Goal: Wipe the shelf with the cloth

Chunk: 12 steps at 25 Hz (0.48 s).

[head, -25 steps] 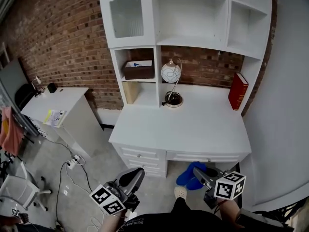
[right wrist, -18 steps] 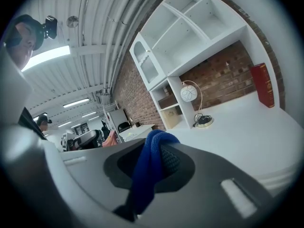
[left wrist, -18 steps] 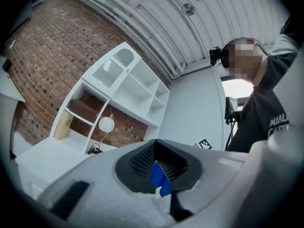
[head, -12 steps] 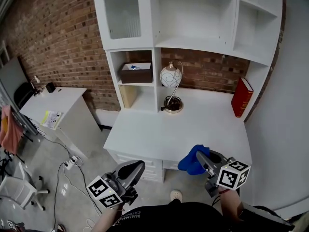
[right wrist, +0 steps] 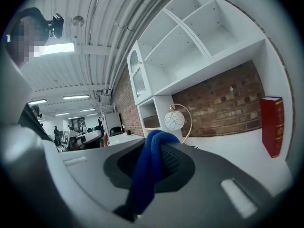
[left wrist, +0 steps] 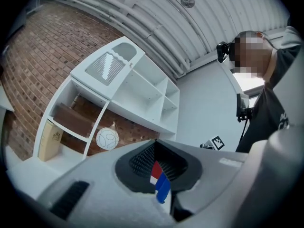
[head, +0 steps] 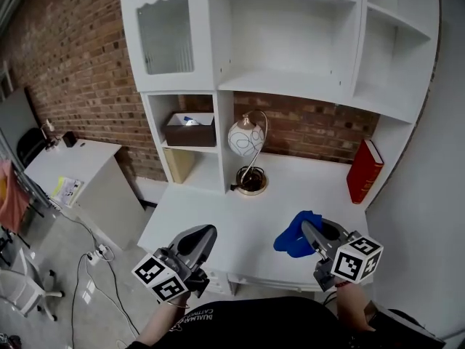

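Head view: R claw [head: 311,233] pinching blue cloth [head: 293,238], over table [head: 211,209].
L claw [head: 202,235]: pressed together, no cloth.
Shelf [head: 290,84]: up and ahead of cloth; R nearer.

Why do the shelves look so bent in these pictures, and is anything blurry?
Left gripper view: the wide lens bows the white shelf unit and blackens the corners. Right gripper view: same bowing, a ceiling light glares, and the blue cloth is soft up close. Head view: milder curving, even light, sharp.
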Tool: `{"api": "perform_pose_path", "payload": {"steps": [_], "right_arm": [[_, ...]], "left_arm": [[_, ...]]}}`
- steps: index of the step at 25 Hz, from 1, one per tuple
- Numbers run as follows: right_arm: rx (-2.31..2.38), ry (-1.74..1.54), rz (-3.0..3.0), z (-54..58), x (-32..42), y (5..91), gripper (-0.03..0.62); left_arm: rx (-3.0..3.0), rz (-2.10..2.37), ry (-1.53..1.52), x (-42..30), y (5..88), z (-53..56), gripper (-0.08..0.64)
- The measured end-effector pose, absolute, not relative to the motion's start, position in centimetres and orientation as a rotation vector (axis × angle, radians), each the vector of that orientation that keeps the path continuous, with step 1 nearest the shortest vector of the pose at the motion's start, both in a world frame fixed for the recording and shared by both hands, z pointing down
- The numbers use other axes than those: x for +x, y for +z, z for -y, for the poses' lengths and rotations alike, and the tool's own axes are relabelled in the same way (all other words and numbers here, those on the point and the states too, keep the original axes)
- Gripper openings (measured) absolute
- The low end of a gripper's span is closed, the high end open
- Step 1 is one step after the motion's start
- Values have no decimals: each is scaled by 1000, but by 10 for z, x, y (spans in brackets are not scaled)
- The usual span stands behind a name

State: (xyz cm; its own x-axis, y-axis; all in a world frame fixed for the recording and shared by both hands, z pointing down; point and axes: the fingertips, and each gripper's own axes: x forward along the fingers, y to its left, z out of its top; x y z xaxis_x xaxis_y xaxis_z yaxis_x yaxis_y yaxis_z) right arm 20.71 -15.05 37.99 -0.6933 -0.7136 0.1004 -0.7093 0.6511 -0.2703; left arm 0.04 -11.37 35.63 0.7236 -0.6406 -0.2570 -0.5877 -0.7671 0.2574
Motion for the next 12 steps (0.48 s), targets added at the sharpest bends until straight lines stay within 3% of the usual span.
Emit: {"api": "perform_pose_path", "payload": {"steps": [12], "right_arm": [[-1119, -493, -2740, 238, 242, 361, 38]], "left_arm": [[2779, 1001, -436, 43, 357, 182, -6]]}}
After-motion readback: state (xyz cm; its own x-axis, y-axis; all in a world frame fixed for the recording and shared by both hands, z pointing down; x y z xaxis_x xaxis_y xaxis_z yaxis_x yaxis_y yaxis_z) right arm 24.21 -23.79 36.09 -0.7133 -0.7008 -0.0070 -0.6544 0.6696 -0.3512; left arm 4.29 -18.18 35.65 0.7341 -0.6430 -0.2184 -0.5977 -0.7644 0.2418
